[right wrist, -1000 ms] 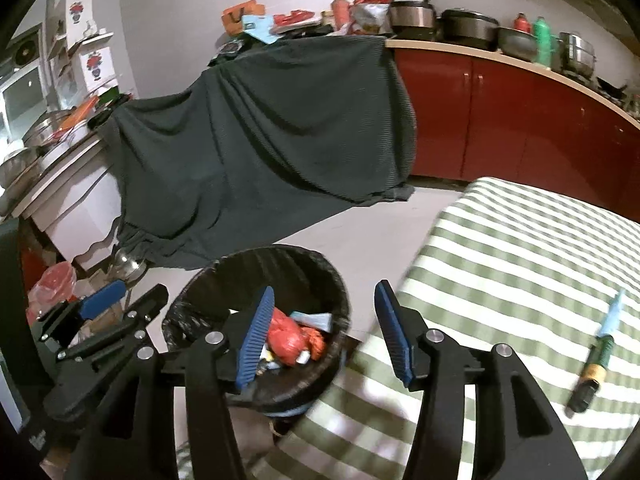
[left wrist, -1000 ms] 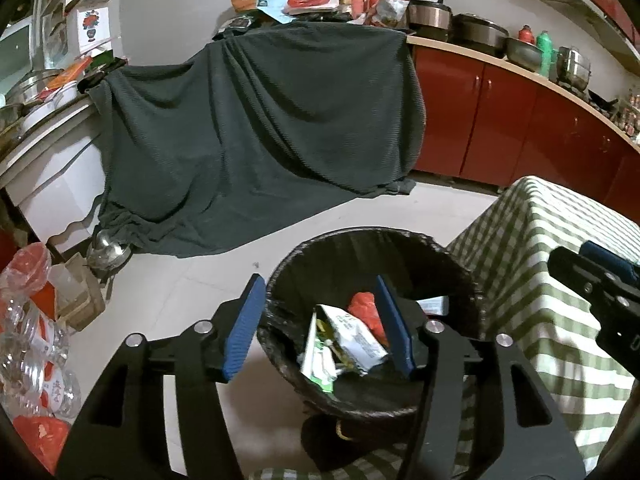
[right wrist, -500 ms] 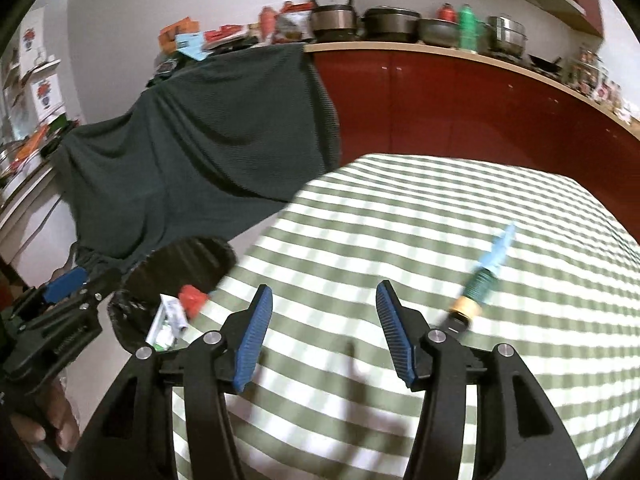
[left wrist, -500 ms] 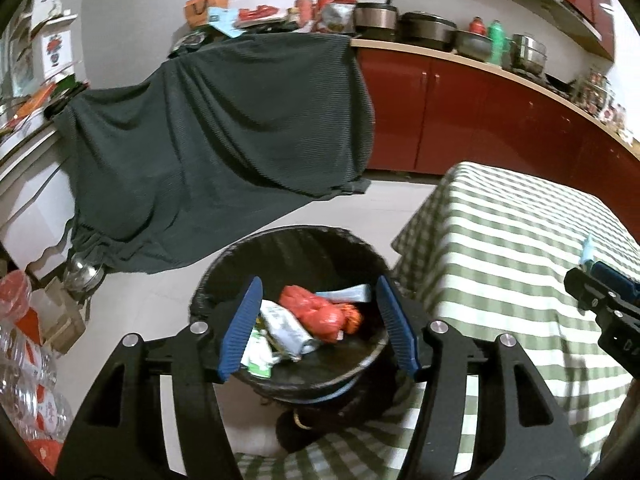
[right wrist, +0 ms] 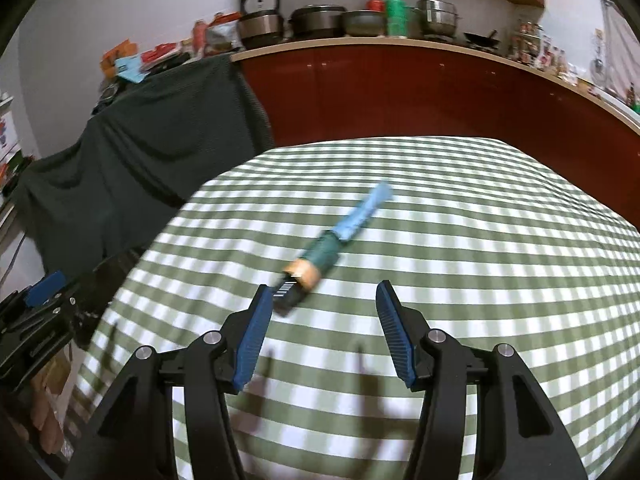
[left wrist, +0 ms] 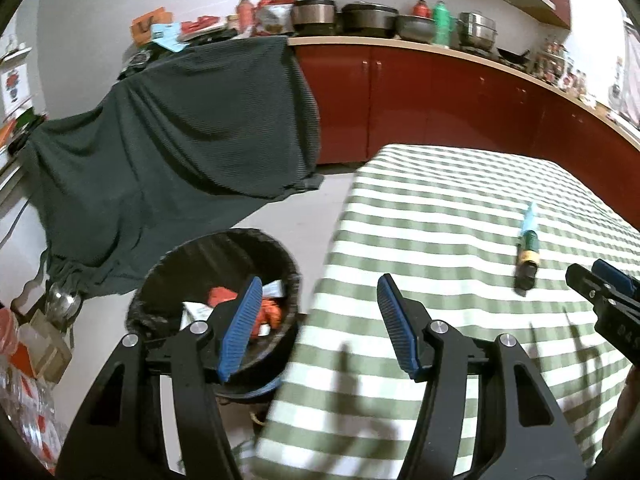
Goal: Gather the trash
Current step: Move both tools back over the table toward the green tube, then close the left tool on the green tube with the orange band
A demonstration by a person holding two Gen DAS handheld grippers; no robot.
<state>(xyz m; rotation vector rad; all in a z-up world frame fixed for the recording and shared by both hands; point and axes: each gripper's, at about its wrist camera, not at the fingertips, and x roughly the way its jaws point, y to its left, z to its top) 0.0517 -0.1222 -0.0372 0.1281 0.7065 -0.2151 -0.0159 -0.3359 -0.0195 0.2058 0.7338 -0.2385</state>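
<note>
Our right gripper (right wrist: 318,330) hangs with jaws apart and empty, nearer the twisted wrapper (right wrist: 320,258) on the checked tablecloth (right wrist: 500,240). It lies just beyond our left pad, long axis running far-right. Our left gripper (left wrist: 316,326), also apart and empty, hangs by the trash bin (left wrist: 168,264).

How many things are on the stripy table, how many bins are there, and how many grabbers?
Wrapper on the table: 1
Bin: 1
Grabbers: 2, left gripper and right gripper
Total: 4
</note>
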